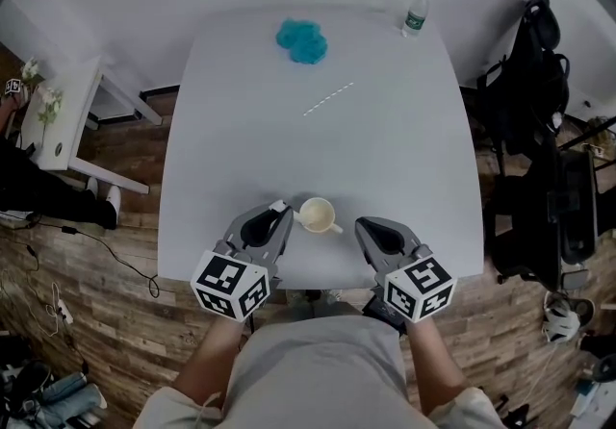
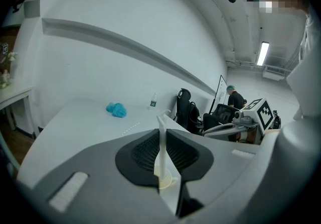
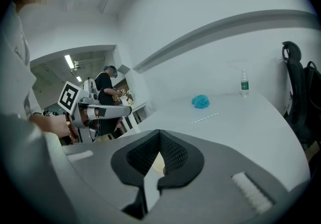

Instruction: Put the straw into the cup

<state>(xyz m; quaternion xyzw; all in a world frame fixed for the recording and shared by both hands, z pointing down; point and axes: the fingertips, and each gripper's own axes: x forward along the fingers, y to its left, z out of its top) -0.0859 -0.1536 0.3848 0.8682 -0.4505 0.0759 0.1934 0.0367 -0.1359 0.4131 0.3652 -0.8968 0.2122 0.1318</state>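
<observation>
A cream cup (image 1: 316, 215) with a handle stands near the front edge of the white table (image 1: 404, 158). My left gripper (image 1: 279, 213) sits just left of it, shut on a thin white straw (image 2: 162, 132). That straw stands upright between the pads and pokes above them, and the cup (image 2: 163, 183) shows below it through the slit. My right gripper (image 1: 364, 225) hovers just right of the cup with its jaw tips together and nothing in them. A second white straw (image 1: 328, 98) lies loose mid-table, farther back.
A blue cloth (image 1: 302, 40) lies at the table's far side and a water bottle (image 1: 415, 15) stands at its far right corner. Chairs with dark bags stand to the right, a small white side table to the left, and people are in the background.
</observation>
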